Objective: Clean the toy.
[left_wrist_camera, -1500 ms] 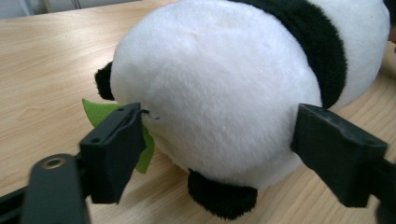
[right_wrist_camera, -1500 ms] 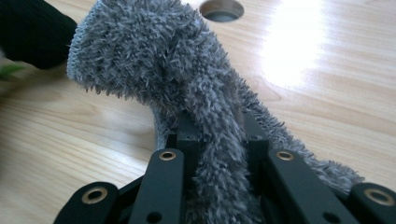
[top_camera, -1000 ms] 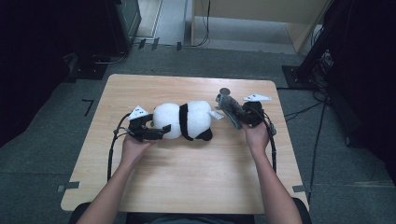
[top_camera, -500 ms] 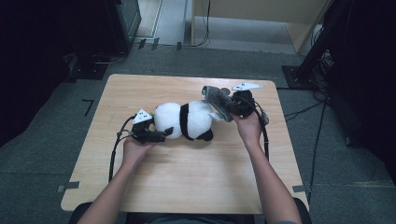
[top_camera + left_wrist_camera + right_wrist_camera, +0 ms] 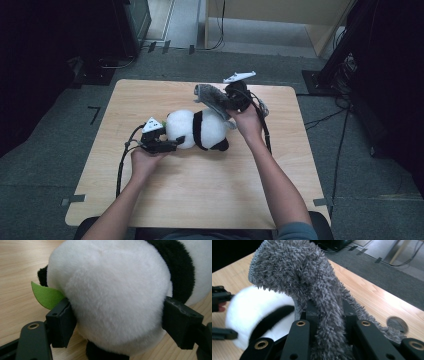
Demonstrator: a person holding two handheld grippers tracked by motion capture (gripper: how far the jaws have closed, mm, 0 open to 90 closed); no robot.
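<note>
The jaws of the left gripper (image 5: 172,145) have just been closing around the white head end of a plush panda (image 5: 197,130); in the left gripper view the two black jaws sit against the fur on either side of the panda (image 5: 117,297), with the plush bulging between them, so they grip it. A green felt leaf (image 5: 46,296) sticks out from the panda's head just above one jaw. The jaws of the right gripper (image 5: 231,101) are clamped tight on a fuzzy grey cloth (image 5: 212,96); in the right gripper view that cloth (image 5: 312,285) rises from between the closed jaws and droops over at its top, while a further length of it trails down to the wooden table (image 5: 372,295). In the high view the panda lies on its side near the middle of the table (image 5: 200,200), its head toward the left and its black-banded body toward the right. The left gripper rests low on the table at the panda's left end, held by the person's left hand (image 5: 142,162). The right gripper is raised above the panda's far right end, held by the right hand (image 5: 247,120), with the grey cloth hanging just over the panda's body. A black cable (image 5: 121,165) trails from the left gripper toward the near edge.
</note>
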